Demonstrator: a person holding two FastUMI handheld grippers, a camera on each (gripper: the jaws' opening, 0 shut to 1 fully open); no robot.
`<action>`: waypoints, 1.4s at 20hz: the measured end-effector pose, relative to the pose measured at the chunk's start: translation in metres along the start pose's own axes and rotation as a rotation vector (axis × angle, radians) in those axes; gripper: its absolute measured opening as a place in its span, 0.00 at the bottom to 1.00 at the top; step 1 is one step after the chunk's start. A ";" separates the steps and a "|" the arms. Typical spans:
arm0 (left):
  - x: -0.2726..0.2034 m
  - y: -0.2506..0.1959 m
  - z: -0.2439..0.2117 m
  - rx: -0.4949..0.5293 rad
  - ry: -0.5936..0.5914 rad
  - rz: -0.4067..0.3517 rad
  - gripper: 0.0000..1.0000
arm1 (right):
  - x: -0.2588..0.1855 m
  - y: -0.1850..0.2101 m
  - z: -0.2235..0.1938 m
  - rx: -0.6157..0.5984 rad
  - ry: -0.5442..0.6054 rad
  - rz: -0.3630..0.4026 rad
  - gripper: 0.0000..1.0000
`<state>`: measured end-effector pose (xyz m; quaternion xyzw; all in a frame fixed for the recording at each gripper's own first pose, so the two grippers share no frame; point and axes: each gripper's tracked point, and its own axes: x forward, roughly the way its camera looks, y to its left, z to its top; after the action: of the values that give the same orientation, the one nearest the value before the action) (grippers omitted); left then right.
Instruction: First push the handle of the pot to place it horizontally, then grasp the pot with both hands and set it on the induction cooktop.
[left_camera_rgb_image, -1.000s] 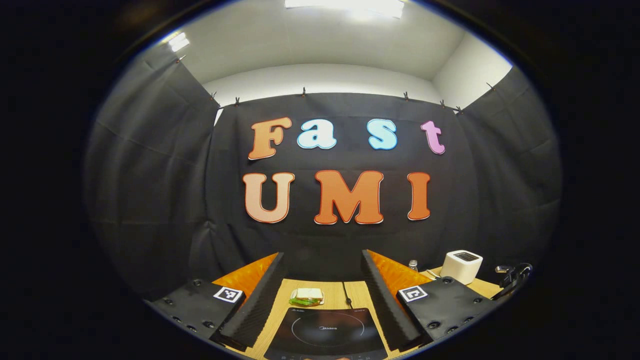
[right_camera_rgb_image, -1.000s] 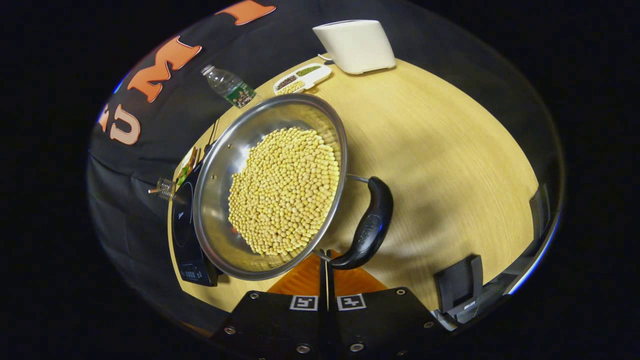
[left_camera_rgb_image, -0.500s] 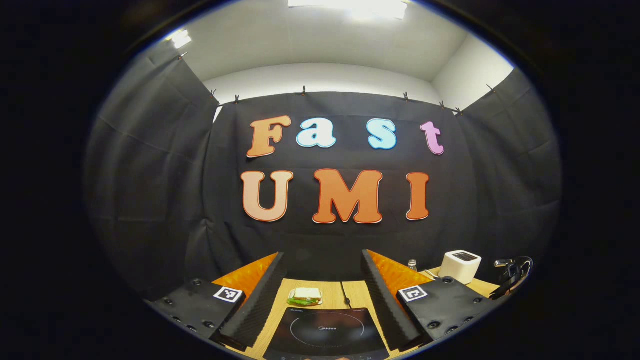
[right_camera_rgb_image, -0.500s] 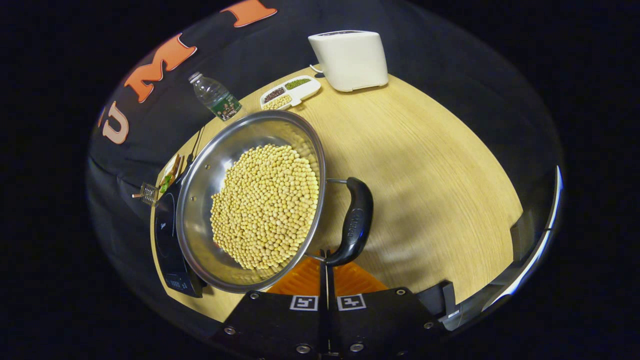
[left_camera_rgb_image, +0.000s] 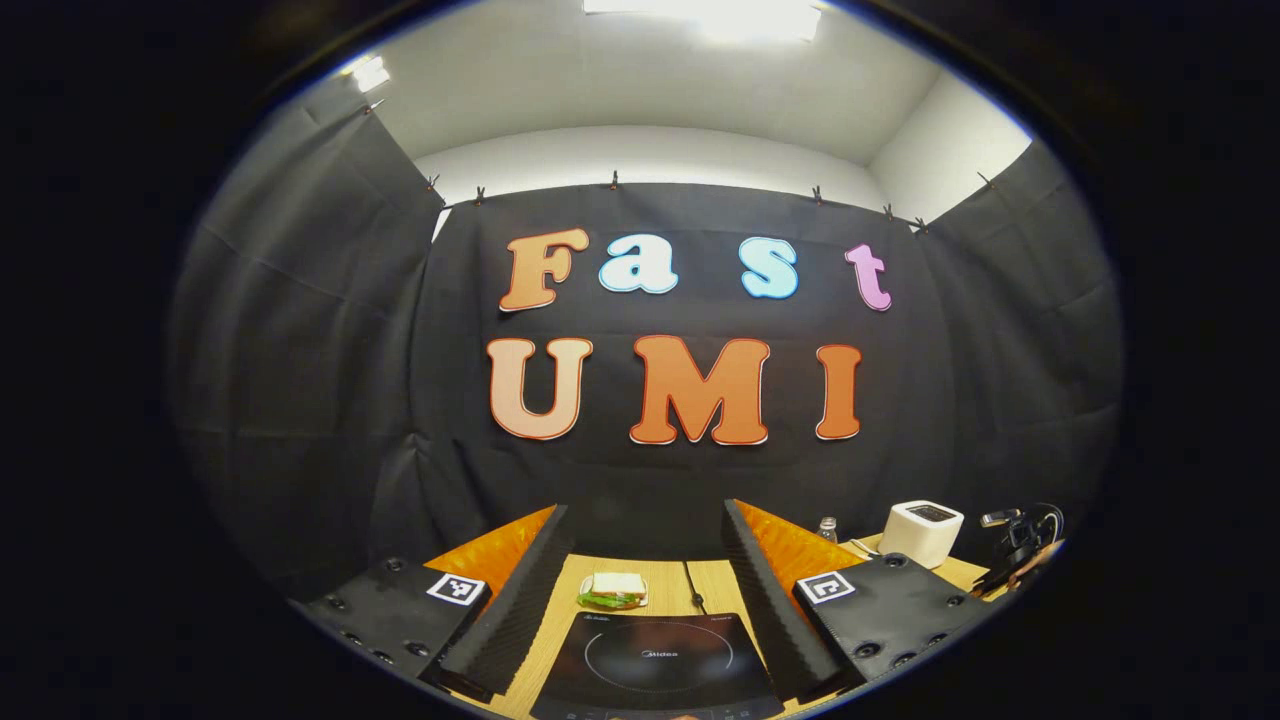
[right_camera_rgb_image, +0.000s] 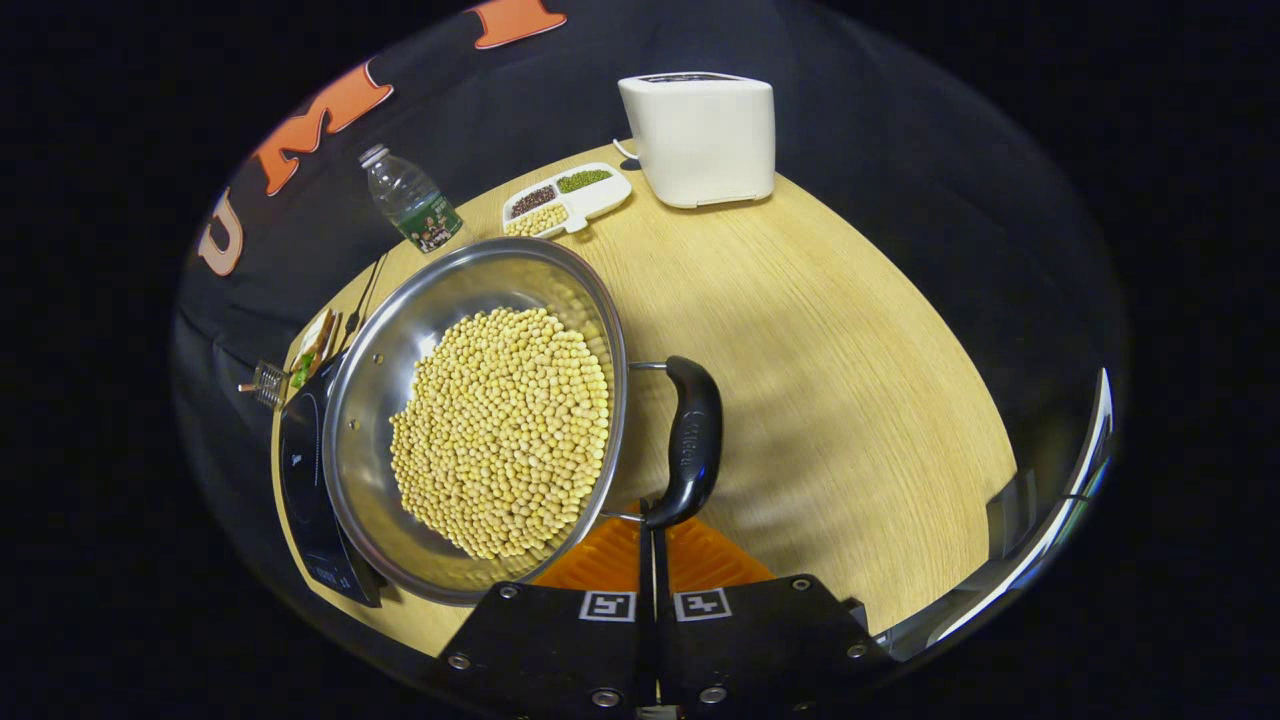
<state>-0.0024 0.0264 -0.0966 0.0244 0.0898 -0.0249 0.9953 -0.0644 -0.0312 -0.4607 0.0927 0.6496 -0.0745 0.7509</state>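
A steel pot full of yellow soybeans sits on the wooden table, its far side over the black induction cooktop. The pot's black side handle runs almost straight up and down in the right gripper view. My right gripper is shut, with its tips against the lower end of that handle and nothing between the fingers. In the left gripper view my left gripper stands open above the cooktop, holding nothing.
A white toaster, a divided tray of beans and a water bottle stand at the table's far edge. A sandwich lies behind the cooktop, and its cord runs back from it.
The pot has turned under the right gripper's push: the handle's lower end has swung left and the handle stands straighter. The left gripper has barely moved.
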 end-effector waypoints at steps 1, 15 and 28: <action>-0.001 0.002 -0.002 0.000 0.003 0.003 0.98 | 0.001 0.000 0.003 0.010 0.002 0.007 0.00; 0.007 0.021 -0.038 0.005 0.054 0.050 0.97 | 0.017 -0.005 0.065 0.032 -0.071 -0.046 0.00; 0.016 -0.005 -0.095 -0.021 0.182 0.031 0.99 | 0.012 0.008 0.106 0.064 -0.165 0.049 0.04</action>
<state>-0.0037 0.0253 -0.1931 0.0172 0.1799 -0.0064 0.9835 0.0412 -0.0488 -0.4573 0.1261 0.5804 -0.0842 0.8001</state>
